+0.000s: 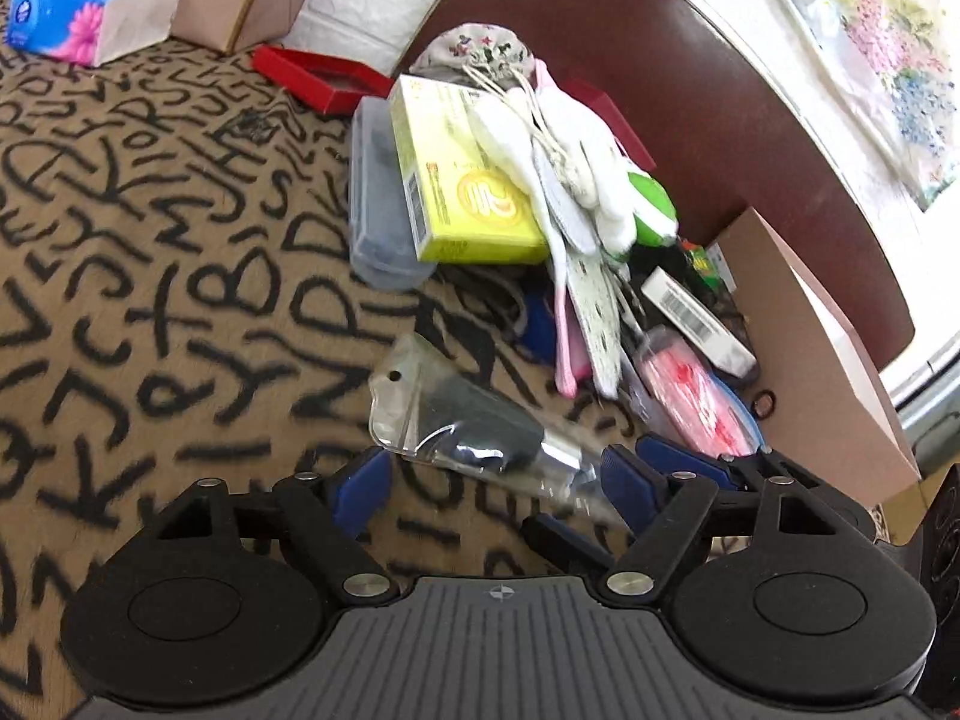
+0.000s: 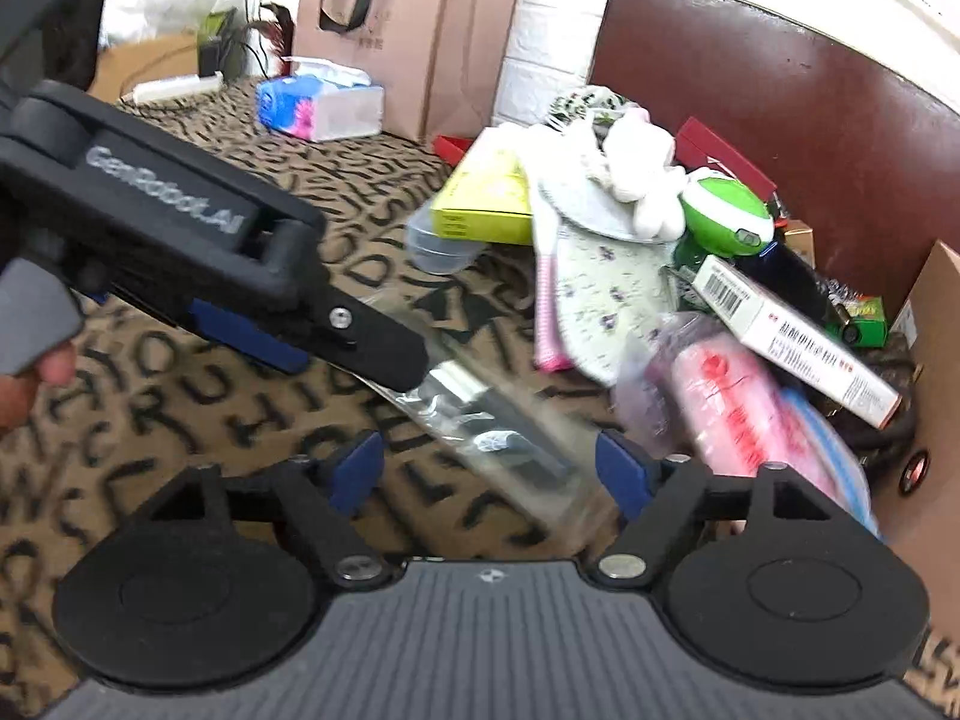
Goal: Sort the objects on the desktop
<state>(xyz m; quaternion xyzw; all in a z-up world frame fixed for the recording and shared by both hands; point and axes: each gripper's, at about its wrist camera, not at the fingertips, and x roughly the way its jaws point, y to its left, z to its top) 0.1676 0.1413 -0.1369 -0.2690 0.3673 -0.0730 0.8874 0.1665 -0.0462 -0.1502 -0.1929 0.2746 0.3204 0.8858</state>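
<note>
A clear plastic pouch (image 1: 474, 426) with a black and silver item inside lies tilted over the letter-printed cloth (image 1: 150, 240). My left gripper (image 1: 495, 486) is open, its blue pads standing wide on either side of the pouch's near end without pressing it. In the right wrist view the same pouch (image 2: 510, 444), blurred, runs between the wide-apart pads of my open right gripper (image 2: 489, 471). One of the left gripper's fingers (image 2: 384, 348) reaches in from the left over the pouch's far end.
A pile to the right holds a yellow-green box (image 1: 462, 180), a clear case (image 1: 378, 204), white gloves (image 1: 576, 168), a green round item (image 2: 726, 216), a barcoded white box (image 2: 792, 336) and a pink packet (image 2: 738, 420). A tissue pack (image 1: 84, 6), paper bag (image 2: 414, 24) and cardboard box (image 1: 828, 348) border the cloth.
</note>
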